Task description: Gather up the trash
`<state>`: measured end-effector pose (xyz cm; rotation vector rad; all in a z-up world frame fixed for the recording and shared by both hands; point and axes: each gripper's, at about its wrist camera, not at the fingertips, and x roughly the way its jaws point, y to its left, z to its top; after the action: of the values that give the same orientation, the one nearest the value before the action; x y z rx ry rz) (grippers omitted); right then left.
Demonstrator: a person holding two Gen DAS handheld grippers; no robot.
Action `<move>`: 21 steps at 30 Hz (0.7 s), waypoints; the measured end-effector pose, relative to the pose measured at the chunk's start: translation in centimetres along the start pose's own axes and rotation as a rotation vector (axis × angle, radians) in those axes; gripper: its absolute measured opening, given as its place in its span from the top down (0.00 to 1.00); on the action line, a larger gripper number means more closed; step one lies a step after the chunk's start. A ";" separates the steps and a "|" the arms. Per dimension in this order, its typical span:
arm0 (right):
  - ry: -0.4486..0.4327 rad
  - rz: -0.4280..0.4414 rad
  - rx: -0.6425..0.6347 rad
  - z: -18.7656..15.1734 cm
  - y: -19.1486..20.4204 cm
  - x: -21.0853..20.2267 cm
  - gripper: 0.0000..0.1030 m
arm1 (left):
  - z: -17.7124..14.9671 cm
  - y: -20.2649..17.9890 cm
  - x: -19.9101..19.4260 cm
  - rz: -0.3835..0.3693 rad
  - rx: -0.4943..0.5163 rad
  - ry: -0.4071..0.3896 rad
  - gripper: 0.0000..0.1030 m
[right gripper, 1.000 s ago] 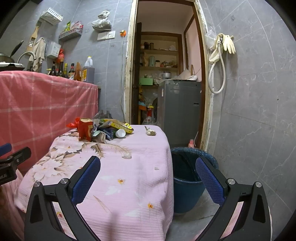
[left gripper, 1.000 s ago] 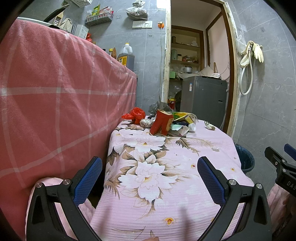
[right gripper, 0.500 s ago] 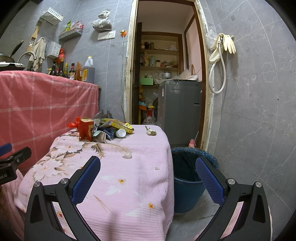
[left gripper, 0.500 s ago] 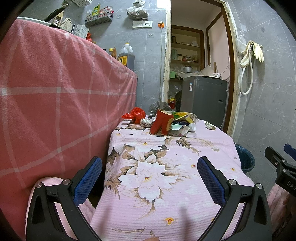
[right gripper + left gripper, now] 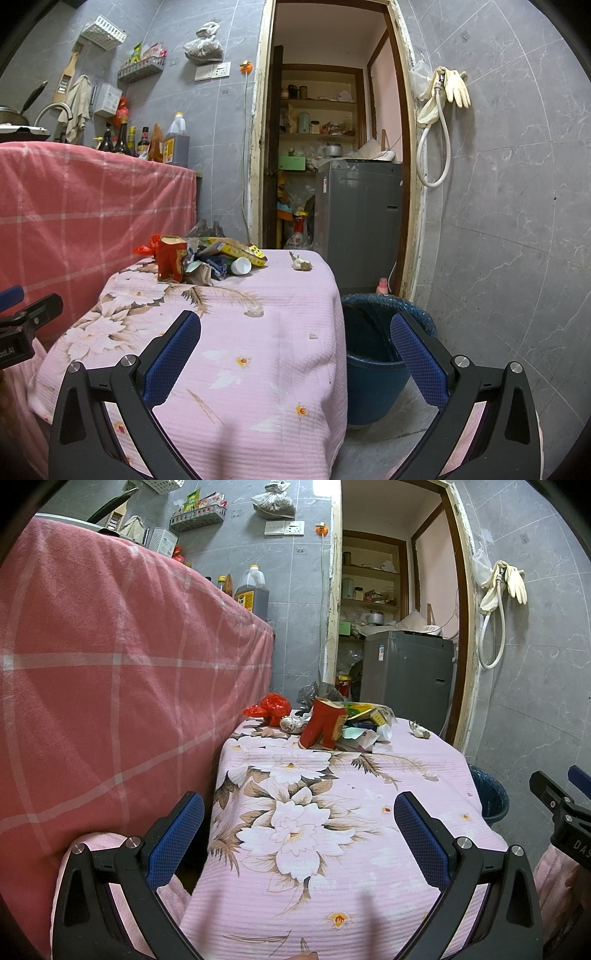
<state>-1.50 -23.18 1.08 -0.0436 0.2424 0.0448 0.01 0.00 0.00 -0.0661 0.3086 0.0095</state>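
Observation:
A heap of trash lies at the far end of the pink flowered table [image 5: 332,849]: a red carton [image 5: 323,725], a red plastic bag [image 5: 271,707], a yellow wrapper [image 5: 240,251], a white cap [image 5: 241,265] and a crumpled scrap [image 5: 301,263] set apart to the right. A blue bin [image 5: 380,354] stands on the floor right of the table. My left gripper [image 5: 297,832] is open and empty over the near end of the table. My right gripper [image 5: 295,354] is open and empty near the table's right edge.
A counter draped in red checked cloth [image 5: 110,683] runs along the left, with bottles [image 5: 177,140] on top. A doorway behind the table shows a grey appliance [image 5: 360,221]. Small crumbs [image 5: 255,313] lie on the cloth. A hose and gloves [image 5: 443,96] hang on the right wall.

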 end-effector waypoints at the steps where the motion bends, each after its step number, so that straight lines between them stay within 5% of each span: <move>1: 0.001 -0.001 0.000 0.0 -0.1 0.0 0.00 | 0.0 0.0 0.0 0.000 0.000 0.000 0.02; 21: 0.000 -0.001 0.000 0.1 0.4 0.0 0.00 | 0.0 0.0 0.0 0.000 0.000 0.001 0.02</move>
<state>-1.50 -22.77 1.21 -0.0432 0.2425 0.0440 0.01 0.01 0.00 -0.0664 0.3095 0.0093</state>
